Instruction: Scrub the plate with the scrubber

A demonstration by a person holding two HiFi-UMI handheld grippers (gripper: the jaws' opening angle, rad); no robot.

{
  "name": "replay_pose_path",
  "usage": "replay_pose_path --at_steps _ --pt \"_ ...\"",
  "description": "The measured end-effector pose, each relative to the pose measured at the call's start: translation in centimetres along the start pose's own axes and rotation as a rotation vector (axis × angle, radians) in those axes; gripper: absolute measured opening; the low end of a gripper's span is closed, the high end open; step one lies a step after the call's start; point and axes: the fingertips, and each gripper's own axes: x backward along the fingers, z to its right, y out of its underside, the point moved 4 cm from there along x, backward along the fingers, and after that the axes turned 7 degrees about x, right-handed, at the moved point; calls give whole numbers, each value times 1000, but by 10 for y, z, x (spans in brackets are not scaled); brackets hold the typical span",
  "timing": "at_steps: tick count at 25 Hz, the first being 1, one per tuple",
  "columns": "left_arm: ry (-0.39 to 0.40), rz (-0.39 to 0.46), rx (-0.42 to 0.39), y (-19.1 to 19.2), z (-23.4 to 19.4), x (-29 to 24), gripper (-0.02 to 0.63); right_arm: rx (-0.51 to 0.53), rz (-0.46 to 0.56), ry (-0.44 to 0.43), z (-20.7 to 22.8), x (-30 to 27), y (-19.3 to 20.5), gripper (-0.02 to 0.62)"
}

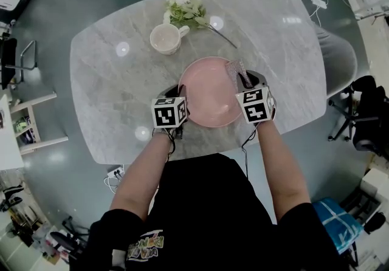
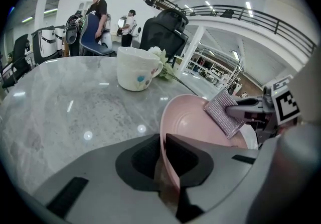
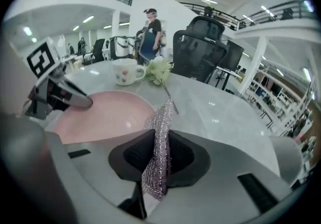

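Observation:
A pink plate (image 1: 206, 90) sits on the marble table near me. My left gripper (image 1: 180, 98) is shut on the plate's left rim (image 2: 165, 140), which runs between its jaws. The right gripper (image 1: 243, 78) holds a silvery mesh scrubber (image 1: 236, 70) clamped between its jaws (image 3: 159, 155). The scrubber (image 2: 224, 113) hangs over the plate's right edge (image 3: 113, 110); whether it touches the plate is unclear.
A white mug (image 1: 165, 37) and a bunch of white flowers (image 1: 185, 7) stand on the table (image 1: 109, 81) beyond the plate. Office chairs (image 3: 200, 47) and people (image 2: 95, 7) are farther back. A power strip (image 1: 115, 174) lies on the floor at my left.

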Motion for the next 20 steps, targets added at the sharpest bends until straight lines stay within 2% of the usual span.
replay_pose_path --at_steps 3,6,10,14,20 --pt "0 36 -41 -5 1 3 55 -118 65 -35 5 9 0 77" --pt "-2 94 -83 -12 4 10 83 -201 116 -69 7 17 2 77" --pt "-33 164 -109 -18 6 26 84 -285 177 -101 7 34 2 77" --pt "-24 227 -89 -20 14 46 43 -298 237 -120 4 57 -2 75" --pt "59 315 -93 -14 50 89 18 -280 334 -144 -3 105 -8 75"
